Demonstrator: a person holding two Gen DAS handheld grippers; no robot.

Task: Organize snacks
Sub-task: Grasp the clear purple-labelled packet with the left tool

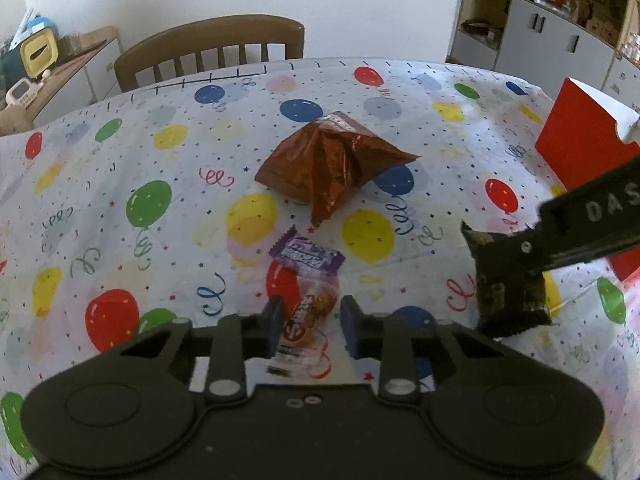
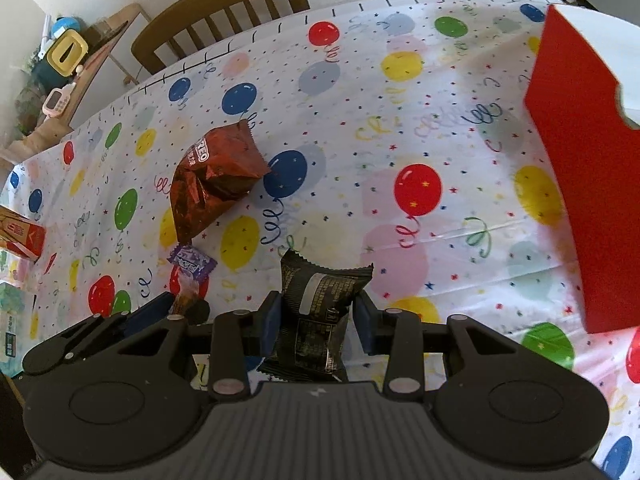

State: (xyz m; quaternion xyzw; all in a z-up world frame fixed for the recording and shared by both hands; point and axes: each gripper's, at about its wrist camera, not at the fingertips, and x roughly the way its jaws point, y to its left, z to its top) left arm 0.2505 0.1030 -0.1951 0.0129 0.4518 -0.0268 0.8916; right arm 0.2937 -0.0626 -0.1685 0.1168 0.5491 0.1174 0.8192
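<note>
black packet [image 2: 316, 312] gripped by right hand-held gripper [image 2: 316, 322]; red box [image 2: 580, 184] probably well apart

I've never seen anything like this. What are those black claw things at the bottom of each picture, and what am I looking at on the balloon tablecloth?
They are two hand-held grippers, each with two fingers, carried by a person; there is no robot arm. Each gripper has a wide-angle camera looking forward along its fingers, so one picture comes from the left gripper and the other from the right.

In the left view, the left gripper stands open around a clear-and-purple candy wrapper lying on the balloon-patterned tablecloth. In the right view, the right gripper is closed on a black foil snack packet, which seems lifted off the cloth.

Further out lies a crumpled reddish-brown foil snack bag. To the right stands a red cardboard box, perhaps where the snacks go. A wooden chair stands behind the table.
</note>
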